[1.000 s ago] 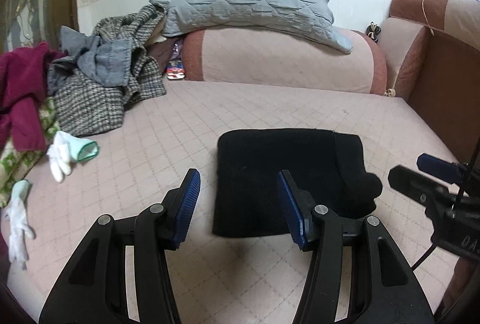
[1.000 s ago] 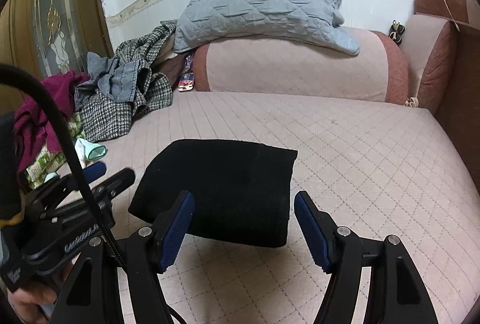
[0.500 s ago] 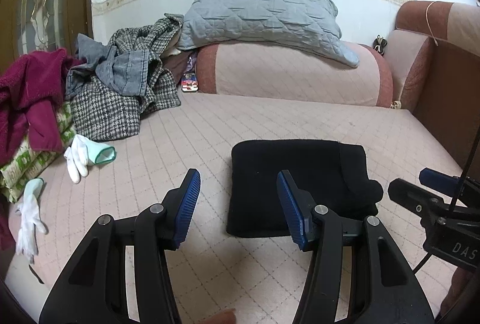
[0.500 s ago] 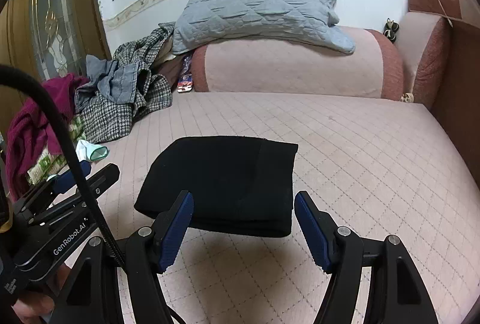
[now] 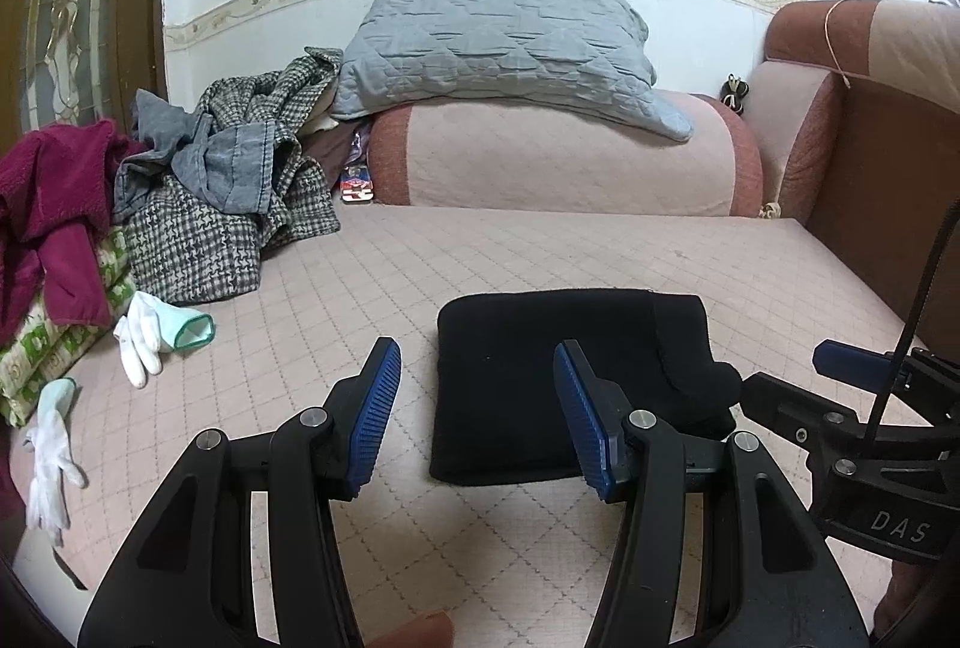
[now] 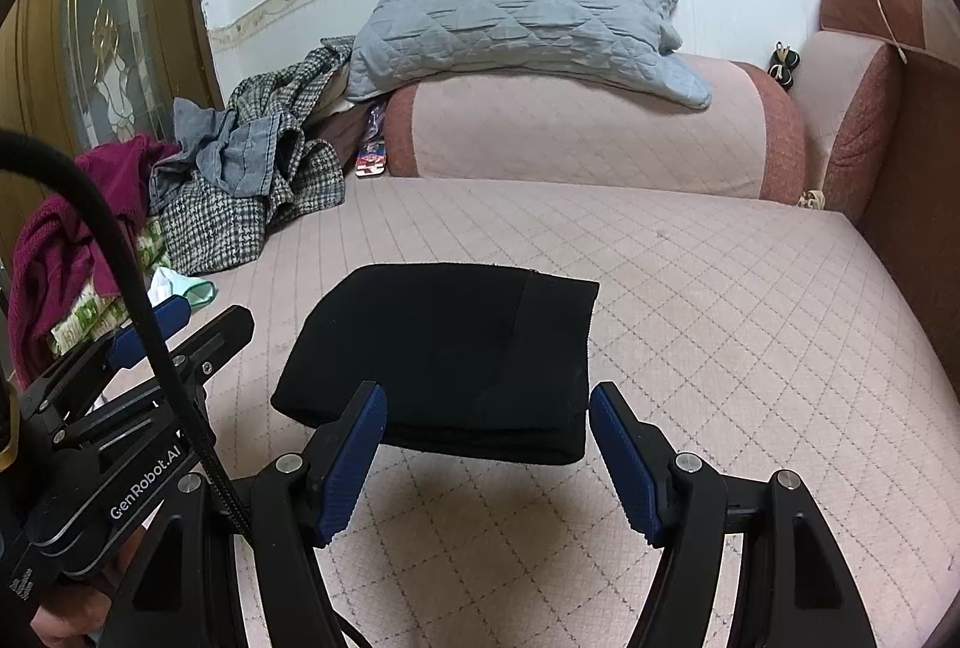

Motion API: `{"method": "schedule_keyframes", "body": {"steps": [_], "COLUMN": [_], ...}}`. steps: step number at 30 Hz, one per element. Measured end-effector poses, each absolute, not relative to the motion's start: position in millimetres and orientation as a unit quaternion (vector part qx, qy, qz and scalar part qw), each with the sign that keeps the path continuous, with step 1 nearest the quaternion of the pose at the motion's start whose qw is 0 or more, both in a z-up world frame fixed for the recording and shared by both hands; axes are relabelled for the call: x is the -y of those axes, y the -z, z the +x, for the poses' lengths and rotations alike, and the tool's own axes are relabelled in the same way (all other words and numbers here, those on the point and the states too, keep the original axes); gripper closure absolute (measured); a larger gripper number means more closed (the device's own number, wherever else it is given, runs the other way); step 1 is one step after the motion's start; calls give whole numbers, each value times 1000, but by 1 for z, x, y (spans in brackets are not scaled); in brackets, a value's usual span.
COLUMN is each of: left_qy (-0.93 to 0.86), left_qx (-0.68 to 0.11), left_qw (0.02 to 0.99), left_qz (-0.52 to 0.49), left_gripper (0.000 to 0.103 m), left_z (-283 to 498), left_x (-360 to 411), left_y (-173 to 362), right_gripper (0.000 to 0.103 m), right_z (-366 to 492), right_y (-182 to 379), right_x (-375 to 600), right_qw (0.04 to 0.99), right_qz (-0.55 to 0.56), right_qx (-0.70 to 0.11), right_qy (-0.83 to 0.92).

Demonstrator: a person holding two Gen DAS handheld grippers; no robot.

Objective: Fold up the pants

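Observation:
The black pants [image 5: 540, 372] lie folded into a compact rectangle on the pink quilted bed [image 5: 540, 252]; they also show in the right wrist view [image 6: 456, 348]. My left gripper [image 5: 477, 408] is open and empty, held above the bed at the pants' near left edge. My right gripper [image 6: 487, 450] is open and empty, just short of the pants' near edge. The right gripper also shows at the right of the left wrist view [image 5: 840, 378], and the left gripper at the left of the right wrist view [image 6: 180, 324].
A pile of clothes [image 5: 228, 204] and a maroon garment [image 5: 54, 204] lie at the left. White gloves [image 5: 150, 342] lie near the bed's left edge. A grey quilted pillow [image 5: 498, 42] rests on a pink bolster [image 5: 558, 156]. A brown headboard [image 5: 888, 156] stands at the right.
Both grippers have pulled back and lifted away from the folded pants, which now appear farther off. The pants have not moved.

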State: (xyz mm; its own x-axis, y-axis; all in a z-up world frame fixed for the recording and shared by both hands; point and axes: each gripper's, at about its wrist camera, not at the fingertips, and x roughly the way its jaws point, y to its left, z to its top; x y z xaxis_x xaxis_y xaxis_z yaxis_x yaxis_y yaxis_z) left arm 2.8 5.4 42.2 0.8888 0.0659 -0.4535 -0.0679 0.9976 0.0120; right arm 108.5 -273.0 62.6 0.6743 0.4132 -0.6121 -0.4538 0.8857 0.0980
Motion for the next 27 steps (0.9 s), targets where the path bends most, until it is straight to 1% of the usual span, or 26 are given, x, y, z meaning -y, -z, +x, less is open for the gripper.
{"method": "schedule_keyframes", "body": {"steps": [8, 27], "left_qy": [-31, -30], "left_qx": [-240, -245], "left_qw": [970, 969], "left_qz": [-14, -8], "left_gripper": [50, 50], "left_z": [6, 10], "left_x": [-10, -7], "left_y": [-41, -37], "right_gripper": [35, 35], "right_z": [107, 108], "right_y": [-58, -54], "right_x": [267, 258], "right_qw": [912, 908], "right_qz": [-32, -29], "right_qx": [-334, -340], "right_qy": [-237, -241]}}
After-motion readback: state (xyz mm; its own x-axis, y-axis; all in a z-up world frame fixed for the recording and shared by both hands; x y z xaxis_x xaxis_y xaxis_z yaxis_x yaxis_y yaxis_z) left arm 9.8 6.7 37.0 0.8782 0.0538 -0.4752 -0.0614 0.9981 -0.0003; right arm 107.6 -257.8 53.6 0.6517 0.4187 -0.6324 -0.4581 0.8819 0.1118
